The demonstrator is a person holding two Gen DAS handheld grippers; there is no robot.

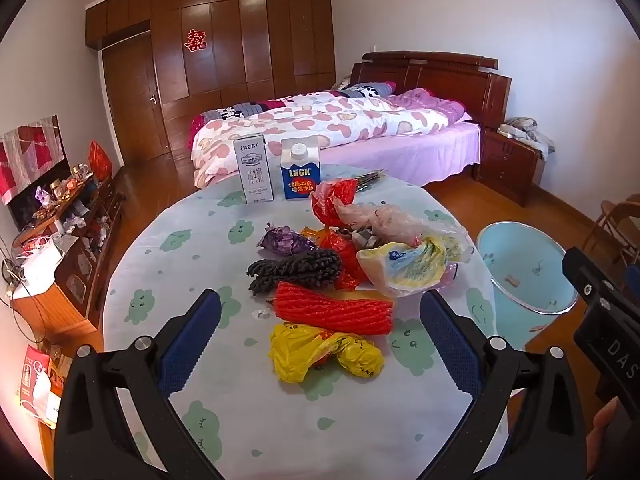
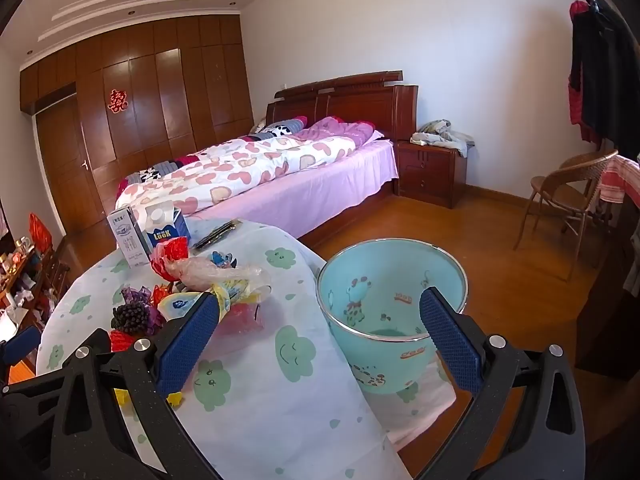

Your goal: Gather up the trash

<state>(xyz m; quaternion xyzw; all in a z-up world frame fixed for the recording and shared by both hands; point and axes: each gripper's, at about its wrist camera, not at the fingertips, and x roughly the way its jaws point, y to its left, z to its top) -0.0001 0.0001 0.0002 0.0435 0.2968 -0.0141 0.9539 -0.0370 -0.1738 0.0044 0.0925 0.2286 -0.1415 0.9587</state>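
Left tool spread above yellow bag, right tool spread near teal bin; both empty

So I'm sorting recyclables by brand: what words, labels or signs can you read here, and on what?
"LOOK": blue carton.
"DAS": black body of the right gripper, cut off at the picture's edge.
Red double-happiness sign: wardrobe.
Grey carton: Chinese print, too blurred to read.
Bin: small red words, too blurred.
Yellow bag and pale bag: print unreadable.
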